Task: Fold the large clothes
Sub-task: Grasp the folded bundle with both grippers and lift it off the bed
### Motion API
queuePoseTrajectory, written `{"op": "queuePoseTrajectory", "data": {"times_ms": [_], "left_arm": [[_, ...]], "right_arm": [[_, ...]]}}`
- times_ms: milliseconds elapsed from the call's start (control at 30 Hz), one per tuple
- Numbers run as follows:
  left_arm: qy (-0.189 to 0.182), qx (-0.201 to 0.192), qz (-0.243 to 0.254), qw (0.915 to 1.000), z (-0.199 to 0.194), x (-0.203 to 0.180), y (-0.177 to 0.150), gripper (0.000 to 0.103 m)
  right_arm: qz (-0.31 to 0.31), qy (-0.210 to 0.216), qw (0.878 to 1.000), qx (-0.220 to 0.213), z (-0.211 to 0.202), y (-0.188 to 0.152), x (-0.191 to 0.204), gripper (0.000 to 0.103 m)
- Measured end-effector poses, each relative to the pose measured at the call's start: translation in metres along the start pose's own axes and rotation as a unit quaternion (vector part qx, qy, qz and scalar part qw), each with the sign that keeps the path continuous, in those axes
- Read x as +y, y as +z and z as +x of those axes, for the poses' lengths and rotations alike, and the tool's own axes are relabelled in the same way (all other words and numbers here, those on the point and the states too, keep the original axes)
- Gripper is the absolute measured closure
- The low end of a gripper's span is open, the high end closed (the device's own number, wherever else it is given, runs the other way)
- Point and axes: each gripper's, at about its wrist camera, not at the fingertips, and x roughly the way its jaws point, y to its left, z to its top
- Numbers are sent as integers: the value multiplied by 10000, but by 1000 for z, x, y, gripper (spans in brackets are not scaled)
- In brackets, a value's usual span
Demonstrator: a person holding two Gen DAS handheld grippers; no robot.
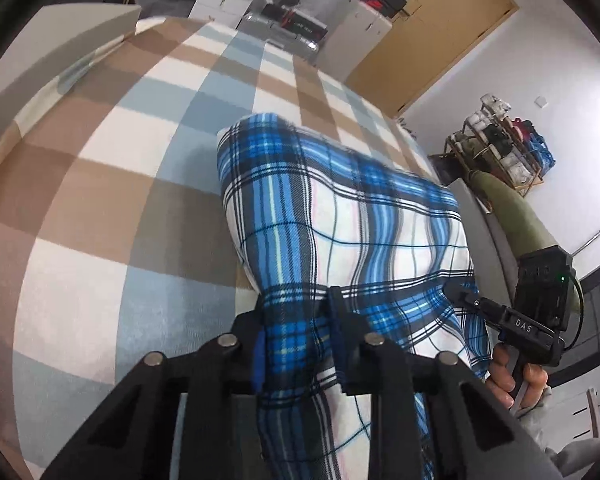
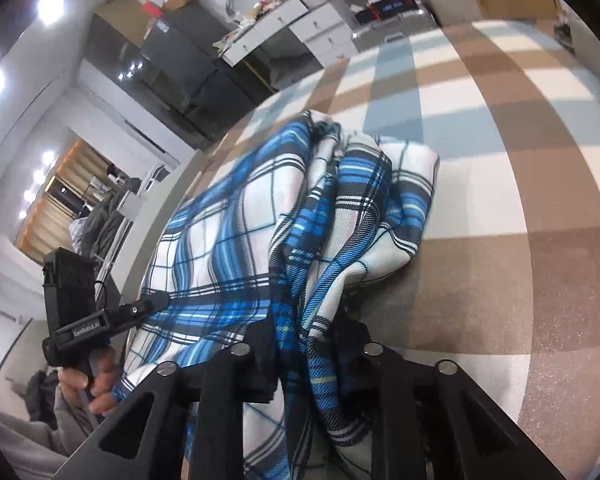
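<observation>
Pinching the plaid garment (image 1: 340,216) on the checked bed (image 1: 100,200), both the left gripper (image 1: 300,340) and the right gripper (image 2: 304,344) hold bunched cloth, so uneven layers could slip and skew the fold.

Showing black angular linkages with round silver pivot pins on left gripper (image 1: 298,344) and right gripper (image 2: 304,356); wearing white lettering, thin black cable, green light; grey sleeve (image 2: 24,440).
</observation>
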Motion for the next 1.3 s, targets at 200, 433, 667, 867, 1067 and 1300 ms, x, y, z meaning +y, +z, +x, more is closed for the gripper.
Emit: {"op": "queuePoseTrajectory", "data": {"times_ms": [200,433,667,867,1067,1300], "left_arm": [[-24,-326,224,9992,-21,0,10,91],[123,-779,451,9959,-54,8,30,91],[360,-1359,588,9883,-118,46,74,91],[908,-1718,762,9780,-174,97,122,91],[1494,-2034,591,9658,-208,150,162,91],[2861,-2108,-658,9324,-192,257,165,72]], "right_arm": [[-112,132,9994,-311,-4,5,26,88],[-462,324,9974,-455,16,14,84,89],[-671,623,9930,-745,46,36,160,89],[-708,942,9880,-998,101,61,244,89],[-514,1448,9844,-855,188,79,322,88],[-619,1046,9909,575,293,61,348,48]]}}
